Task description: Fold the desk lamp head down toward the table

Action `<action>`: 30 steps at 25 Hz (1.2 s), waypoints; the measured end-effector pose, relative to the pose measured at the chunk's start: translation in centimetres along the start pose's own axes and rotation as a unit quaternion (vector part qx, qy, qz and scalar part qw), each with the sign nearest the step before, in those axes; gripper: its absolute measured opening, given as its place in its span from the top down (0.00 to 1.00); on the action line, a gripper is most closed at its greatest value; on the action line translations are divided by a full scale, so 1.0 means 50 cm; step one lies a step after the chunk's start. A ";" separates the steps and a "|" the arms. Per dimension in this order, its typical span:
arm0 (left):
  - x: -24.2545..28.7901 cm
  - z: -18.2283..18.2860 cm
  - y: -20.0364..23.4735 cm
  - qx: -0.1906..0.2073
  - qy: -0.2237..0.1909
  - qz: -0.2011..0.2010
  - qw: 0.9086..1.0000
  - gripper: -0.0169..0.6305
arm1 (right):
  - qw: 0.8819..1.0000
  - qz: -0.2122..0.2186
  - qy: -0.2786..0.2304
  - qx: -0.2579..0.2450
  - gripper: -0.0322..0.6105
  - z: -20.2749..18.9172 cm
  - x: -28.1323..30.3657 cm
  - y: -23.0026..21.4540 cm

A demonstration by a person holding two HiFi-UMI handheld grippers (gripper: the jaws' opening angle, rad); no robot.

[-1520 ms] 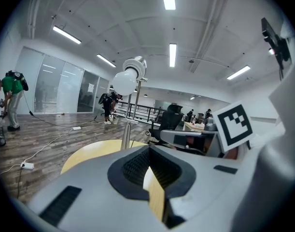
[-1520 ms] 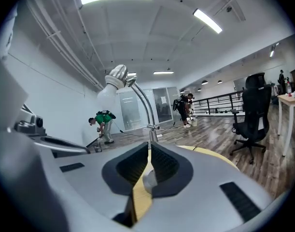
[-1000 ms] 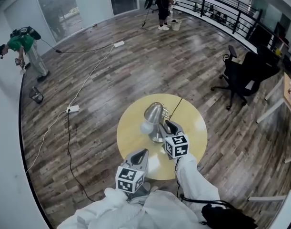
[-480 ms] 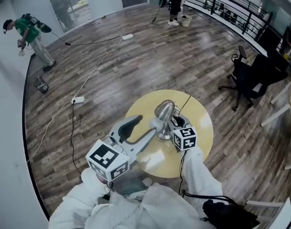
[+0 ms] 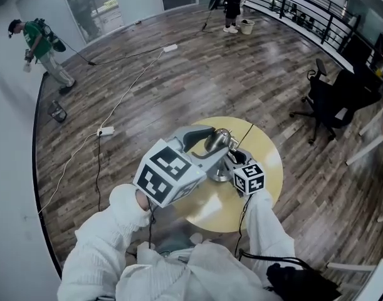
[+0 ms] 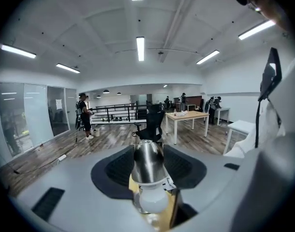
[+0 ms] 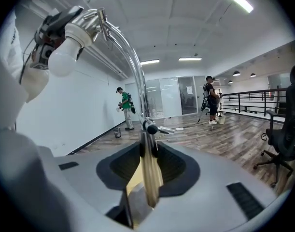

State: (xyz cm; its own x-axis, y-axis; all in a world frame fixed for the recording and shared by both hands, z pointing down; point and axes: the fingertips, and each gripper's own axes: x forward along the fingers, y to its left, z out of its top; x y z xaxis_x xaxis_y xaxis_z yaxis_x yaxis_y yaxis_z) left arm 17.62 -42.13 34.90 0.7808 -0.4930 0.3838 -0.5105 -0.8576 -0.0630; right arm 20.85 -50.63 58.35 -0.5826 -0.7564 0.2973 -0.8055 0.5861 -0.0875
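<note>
Rising from the near edge of the desk (image 5: 267,168), my left gripper (image 5: 211,144) is now reaching the lamp head (image 5: 220,137), and its jaws have just been opening from fully together.

In the head view, the lamp head is sitting raised over the middle of the round yellow desk. My right gripper (image 5: 236,160) is waiting lower down, just beside the left one.

In the left gripper view, my jaws are standing wide apart with the steel lamp head and its white bulb (image 6: 149,199) between the pads. I am not seeing them pressing on it.

In the right gripper view, my jaws have just been closing a little. They are standing apart around the upright stem (image 7: 149,178), with a strip of yellow desk showing beside it. Above, the chrome arm (image 7: 130,57) is arching over to the bulb at the top left.
</note>
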 end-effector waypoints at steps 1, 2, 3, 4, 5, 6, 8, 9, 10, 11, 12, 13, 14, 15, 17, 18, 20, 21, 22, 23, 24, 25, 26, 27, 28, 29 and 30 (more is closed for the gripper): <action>0.000 -0.001 0.001 -0.005 0.001 0.000 1.000 0.68 | 1.000 0.000 -0.001 0.000 0.77 0.000 0.001 -0.002; -0.001 -0.002 0.002 -0.010 0.002 -0.001 1.000 0.69 | 1.000 0.001 -0.001 0.000 0.77 0.000 0.001 -0.003; -0.003 -0.005 0.002 -0.015 0.005 -0.002 1.000 0.69 | 1.000 0.001 -0.002 0.001 0.77 -0.001 0.002 -0.003; -0.006 -0.007 0.002 -0.019 0.008 -0.004 1.000 0.70 | 1.000 0.002 -0.002 0.001 0.77 -0.001 0.002 -0.003; -0.010 -0.010 0.001 -0.023 0.010 -0.006 1.000 0.70 | 1.000 0.002 -0.002 0.002 0.77 0.000 0.001 -0.002; -0.014 -0.013 0.000 -0.026 0.010 -0.008 1.000 0.70 | 1.000 0.003 -0.004 0.003 0.77 0.001 0.001 -0.002; -0.021 -0.023 -0.004 -0.032 0.011 -0.013 0.999 0.71 | 1.000 0.004 -0.006 0.005 0.77 0.002 0.001 -0.003; -0.025 -0.031 -0.006 -0.034 0.015 -0.015 0.999 0.71 | 1.000 0.005 -0.007 0.005 0.77 0.001 0.001 -0.004; -0.030 -0.041 -0.010 -0.035 0.020 -0.016 0.999 0.71 | 1.000 0.006 -0.007 0.004 0.77 0.000 0.002 -0.003; -0.035 -0.052 -0.013 -0.035 0.027 -0.017 0.999 0.71 | 1.000 0.007 -0.007 0.003 0.77 0.000 0.003 -0.003; -0.040 -0.063 -0.016 -0.036 0.034 -0.019 0.999 0.71 | 1.000 0.008 -0.007 0.002 0.77 -0.001 0.003 -0.002; -0.044 -0.073 -0.019 -0.037 0.040 -0.020 0.998 0.71 | 1.000 0.008 -0.006 0.001 0.77 -0.001 0.003 -0.002; -0.048 -0.082 -0.022 -0.039 0.045 -0.021 0.998 0.70 | 1.000 0.009 -0.006 0.001 0.77 -0.001 0.003 -0.002; -0.052 -0.090 -0.026 -0.041 0.050 -0.022 0.998 0.70 | 1.000 0.009 -0.007 0.001 0.77 -0.001 0.002 -0.001; -0.061 -0.109 -0.032 -0.044 0.060 -0.024 0.997 0.70 | 1.000 0.008 -0.009 0.003 0.77 0.000 0.003 0.001; -0.065 -0.121 -0.034 -0.045 0.067 -0.025 0.996 0.70 | 1.000 0.008 -0.009 0.003 0.77 0.000 0.003 0.002; -0.071 -0.144 -0.039 -0.052 0.080 -0.027 0.995 0.70 | 1.000 0.008 -0.009 0.002 0.77 0.001 0.005 0.002; -0.072 -0.153 -0.040 -0.056 0.082 -0.028 0.995 0.70 | 1.000 0.009 -0.009 0.002 0.77 0.001 0.005 0.001; -0.073 -0.160 -0.042 -0.060 0.080 -0.026 0.995 0.70 | 1.000 0.010 -0.009 0.002 0.77 0.002 0.005 0.000; -0.074 -0.166 -0.044 -0.062 0.076 -0.023 0.995 0.70 | 1.000 0.010 -0.009 0.002 0.77 0.001 0.004 -0.001; -0.074 -0.170 -0.046 -0.064 0.071 -0.018 0.995 0.70 | 1.000 0.010 -0.008 0.001 0.77 0.001 0.003 -0.001; -0.076 -0.175 -0.049 -0.066 0.067 -0.013 0.996 0.69 | 1.000 0.011 -0.008 0.001 0.77 0.000 0.002 -0.001; -0.077 -0.181 -0.051 -0.067 0.065 -0.007 0.996 0.69 | 1.000 0.011 -0.007 0.000 0.77 0.000 0.001 -0.001; -0.078 -0.189 -0.053 -0.069 0.066 -0.001 0.995 0.69 | 1.000 0.012 -0.006 -0.001 0.77 0.000 0.001 -0.001; -0.078 -0.196 -0.054 -0.070 0.069 0.003 0.995 0.69 | 1.000 0.014 -0.006 -0.002 0.77 0.001 0.002 -0.001; -0.079 -0.204 -0.055 -0.070 0.073 0.005 0.995 0.69 | 1.000 0.015 -0.005 -0.002 0.77 0.002 0.003 -0.001; -0.078 -0.213 -0.056 -0.071 0.079 0.007 0.994 0.69 | 1.000 0.015 -0.005 -0.003 0.77 0.002 0.003 -0.002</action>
State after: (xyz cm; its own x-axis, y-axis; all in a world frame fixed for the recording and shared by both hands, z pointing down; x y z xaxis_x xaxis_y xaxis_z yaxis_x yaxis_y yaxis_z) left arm 12.16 -36.24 43.37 0.7133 -0.4656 0.5238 -0.5745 -0.8165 0.0566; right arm 20.82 -50.84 58.31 -0.6079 -0.7413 0.2845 -0.7869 0.6103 -0.0911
